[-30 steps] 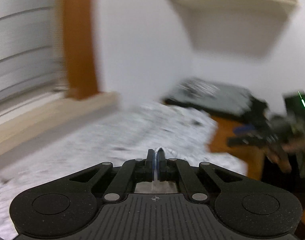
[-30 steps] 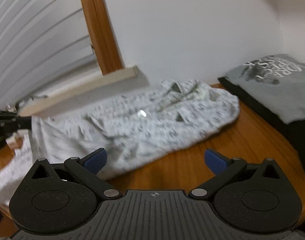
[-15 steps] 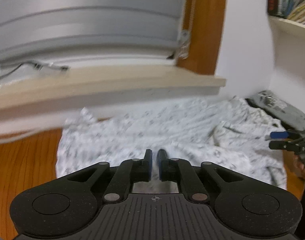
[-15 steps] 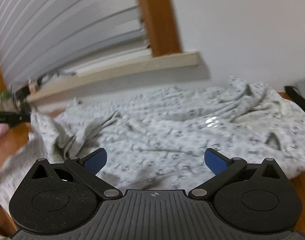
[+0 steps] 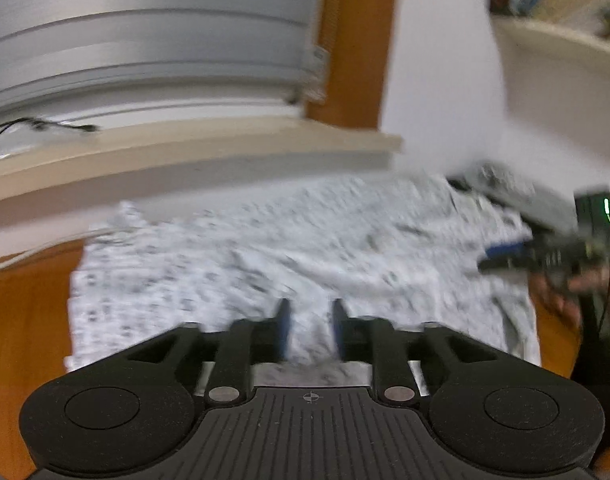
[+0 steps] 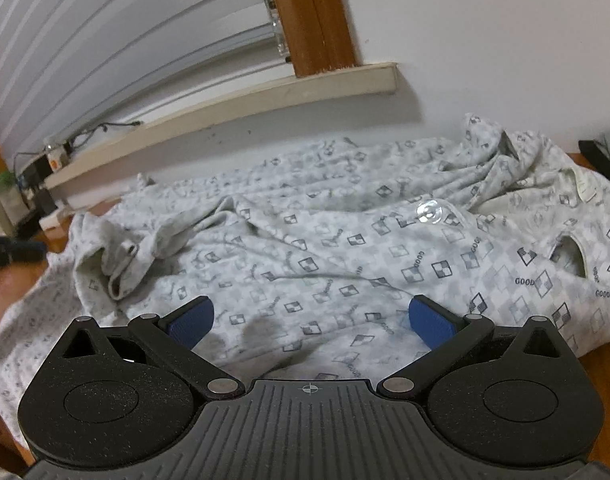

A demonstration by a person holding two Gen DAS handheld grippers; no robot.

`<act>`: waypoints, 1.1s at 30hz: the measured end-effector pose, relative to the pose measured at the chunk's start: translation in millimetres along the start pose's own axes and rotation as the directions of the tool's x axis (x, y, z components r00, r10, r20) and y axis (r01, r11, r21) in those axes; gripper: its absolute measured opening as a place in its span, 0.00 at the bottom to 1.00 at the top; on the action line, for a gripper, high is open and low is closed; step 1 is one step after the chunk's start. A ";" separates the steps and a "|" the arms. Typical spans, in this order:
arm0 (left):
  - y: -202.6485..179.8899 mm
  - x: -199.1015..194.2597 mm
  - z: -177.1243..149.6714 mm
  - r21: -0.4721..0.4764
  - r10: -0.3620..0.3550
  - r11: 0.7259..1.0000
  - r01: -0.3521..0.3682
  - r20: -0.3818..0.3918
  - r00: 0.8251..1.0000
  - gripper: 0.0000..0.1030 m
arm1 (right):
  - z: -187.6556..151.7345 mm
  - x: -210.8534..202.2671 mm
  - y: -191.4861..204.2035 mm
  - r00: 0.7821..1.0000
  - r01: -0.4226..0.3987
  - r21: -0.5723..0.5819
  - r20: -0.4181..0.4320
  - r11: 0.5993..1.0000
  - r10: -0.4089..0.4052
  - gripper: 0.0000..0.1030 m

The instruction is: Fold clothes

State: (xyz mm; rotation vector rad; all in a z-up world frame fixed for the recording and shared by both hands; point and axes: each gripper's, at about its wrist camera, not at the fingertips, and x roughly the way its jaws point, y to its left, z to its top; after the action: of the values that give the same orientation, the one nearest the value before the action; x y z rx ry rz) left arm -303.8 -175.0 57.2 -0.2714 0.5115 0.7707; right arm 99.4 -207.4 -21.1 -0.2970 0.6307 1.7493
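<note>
A white shirt point(image 6: 345, 248) printed with grey checks and "GOOD" lies crumpled and spread out on the wooden table point(image 6: 601, 364). My right gripper point(image 6: 311, 316) hovers over its near edge, open wide, with nothing between the blue pads point(image 6: 431, 322). In the blurred left wrist view the same shirt point(image 5: 305, 248) stretches ahead. My left gripper point(image 5: 309, 318) is low over its near hem; its jaws are opening, with a gap between them and cloth beneath, not pinched. The right gripper point(image 5: 505, 256) shows at the shirt's right end, held in a hand.
A pale window sill point(image 6: 265, 96) with blinds and a wooden frame post point(image 6: 313, 16) runs behind the table. A folded grey T-shirt on dark cloth point(image 5: 517, 196) sits at the far right. A wall shelf point(image 5: 565, 60) hangs above it. Cables and small items lie on the sill's left end point(image 6: 45, 156).
The left jaws, shut on a cloth edge a second ago, have parted and let it go. Both views swung towards the window. The right gripper stayed wide open.
</note>
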 end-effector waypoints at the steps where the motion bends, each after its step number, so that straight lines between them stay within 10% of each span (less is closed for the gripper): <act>1: -6.2 5.3 -1.6 0.034 0.006 0.999 -0.005 -0.013 1.000 0.35 | -0.1 -0.2 -0.5 1.000 -0.004 0.004 0.001 1.000 0.004 1.00; 15: -73.0 61.4 3.7 0.149 -0.058 0.986 0.069 -0.075 0.995 0.67 | -1.0 -0.9 1.2 1.000 0.019 -0.008 0.016 1.000 -0.019 1.00; 17: -81.0 70.6 7.0 0.174 -0.006 0.985 0.022 -0.089 0.996 0.64 | -0.8 -1.6 1.7 0.999 0.024 -0.008 0.022 1.000 -0.024 1.00; 24: -59.2 71.5 26.8 0.155 0.057 0.987 -0.046 -0.063 0.996 0.09 | -4.6 -12.2 31.3 0.998 -0.020 -0.177 0.048 0.984 0.029 0.98; 33: 9.5 26.4 73.3 0.054 0.146 0.987 -0.148 0.040 0.988 0.04 | -9.3 -0.7 71.8 0.986 -0.159 -0.368 -0.096 0.916 0.133 0.50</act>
State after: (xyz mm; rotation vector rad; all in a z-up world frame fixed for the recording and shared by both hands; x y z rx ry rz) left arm -269.8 -122.5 104.6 -0.1674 0.5231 0.9016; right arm 30.0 -224.7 -10.0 -0.5904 0.3682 2.0098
